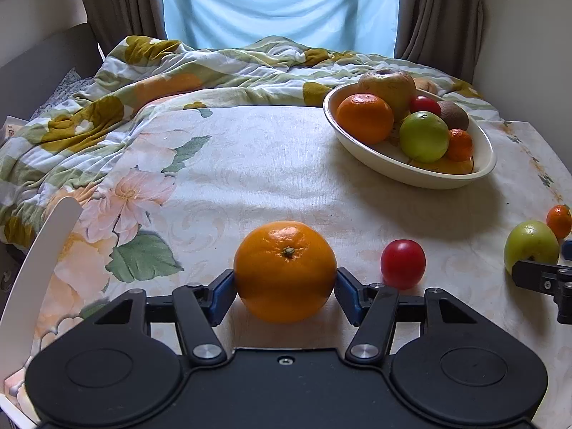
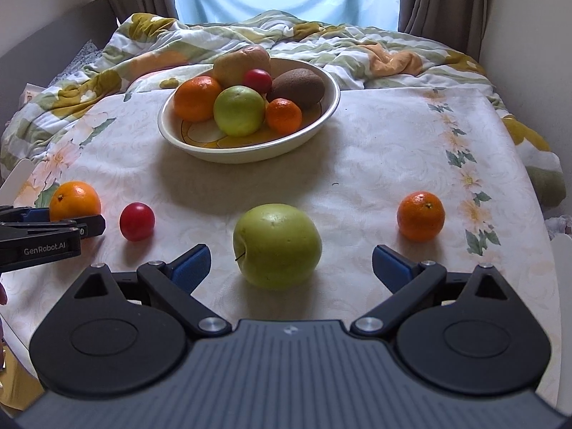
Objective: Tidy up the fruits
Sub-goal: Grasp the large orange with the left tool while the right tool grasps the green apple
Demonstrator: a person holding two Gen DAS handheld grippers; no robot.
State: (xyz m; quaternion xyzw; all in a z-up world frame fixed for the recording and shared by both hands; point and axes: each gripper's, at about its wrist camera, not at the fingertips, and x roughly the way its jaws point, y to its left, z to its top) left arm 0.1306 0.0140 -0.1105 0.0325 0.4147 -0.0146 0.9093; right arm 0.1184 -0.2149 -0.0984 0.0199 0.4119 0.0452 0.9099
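Observation:
My left gripper (image 1: 285, 286) has its blue pads against both sides of a large orange (image 1: 285, 271) that rests on the cloth; it also shows in the right wrist view (image 2: 75, 201). A small red fruit (image 1: 403, 264) lies just right of it. My right gripper (image 2: 290, 264) is open, its jaws wide on either side of a green apple (image 2: 277, 245) without touching it. A small mandarin (image 2: 420, 216) lies to the right. A cream bowl (image 2: 200, 143) at the back holds several fruits.
The table carries a floral cloth (image 2: 393, 136). A rumpled floral quilt (image 1: 143, 82) lies behind it, with curtains and a window beyond. White chair backs stand at the left edge (image 1: 39, 271) and the right edge (image 2: 565, 286).

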